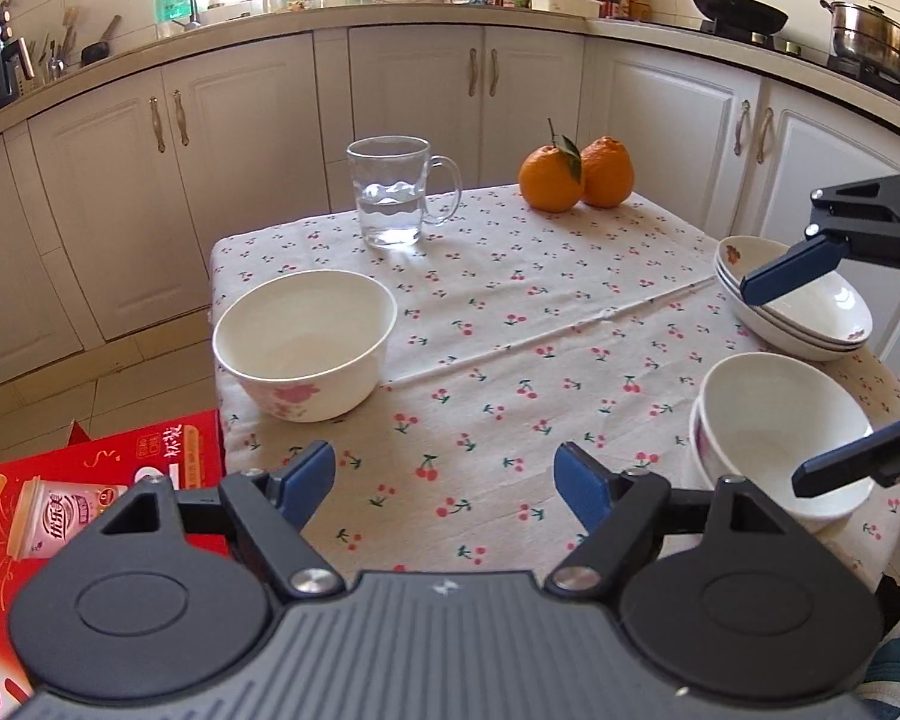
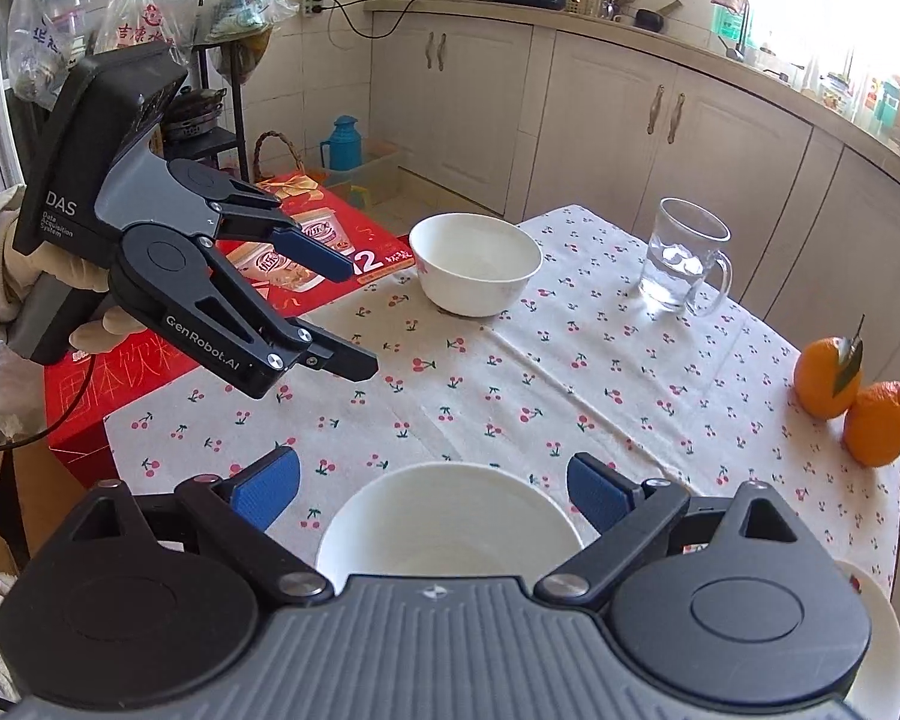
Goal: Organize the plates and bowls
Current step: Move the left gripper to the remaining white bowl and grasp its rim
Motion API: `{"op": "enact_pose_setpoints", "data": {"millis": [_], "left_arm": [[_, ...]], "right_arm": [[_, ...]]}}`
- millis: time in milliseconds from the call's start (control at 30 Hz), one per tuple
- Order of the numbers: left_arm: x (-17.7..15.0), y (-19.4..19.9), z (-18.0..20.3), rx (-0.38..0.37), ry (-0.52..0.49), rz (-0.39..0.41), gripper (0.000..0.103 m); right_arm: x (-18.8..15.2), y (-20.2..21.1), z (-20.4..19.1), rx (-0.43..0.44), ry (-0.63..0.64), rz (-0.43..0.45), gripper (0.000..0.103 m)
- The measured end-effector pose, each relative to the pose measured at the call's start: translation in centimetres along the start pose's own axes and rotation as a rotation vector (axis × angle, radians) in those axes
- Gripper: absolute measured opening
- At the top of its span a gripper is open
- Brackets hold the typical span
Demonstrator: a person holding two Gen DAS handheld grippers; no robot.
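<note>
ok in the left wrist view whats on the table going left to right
lone bowl → glass mug → two oranges → bowl stack

The plate stack overlaps the bowl stack in this order, so it is left out.

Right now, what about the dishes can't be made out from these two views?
- Stacked bowls: count unclear; the right tool and the frame edge cover part of them in the left wrist view.
- Near bowl, right wrist view: lower half hidden by the tool body.
- Plate stack: far side cut off.
</note>
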State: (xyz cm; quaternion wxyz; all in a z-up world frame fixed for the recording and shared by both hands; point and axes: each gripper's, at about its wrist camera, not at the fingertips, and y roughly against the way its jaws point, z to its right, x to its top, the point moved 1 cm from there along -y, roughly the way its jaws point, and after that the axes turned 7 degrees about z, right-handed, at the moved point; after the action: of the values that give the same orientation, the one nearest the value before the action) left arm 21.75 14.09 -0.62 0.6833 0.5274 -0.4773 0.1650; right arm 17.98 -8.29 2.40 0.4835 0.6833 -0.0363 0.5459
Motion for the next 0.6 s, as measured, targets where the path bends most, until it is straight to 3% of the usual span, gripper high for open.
{"op": "enact_pose_setpoints", "data": {"millis": [367,600], "left_arm": [[3.1,-3.7,-6.2,0.083,0.021,0.009,0.079],[4.5,-7.5,-9.3,0.056,0.099,-0.023,0.071]], "right_arm": [[4.6,-6.1,2.7,0.051,0.089,-0.021,0.098],[6.6,-11.0,4.3,0.094,0.112,-0.040,0.098]]}}
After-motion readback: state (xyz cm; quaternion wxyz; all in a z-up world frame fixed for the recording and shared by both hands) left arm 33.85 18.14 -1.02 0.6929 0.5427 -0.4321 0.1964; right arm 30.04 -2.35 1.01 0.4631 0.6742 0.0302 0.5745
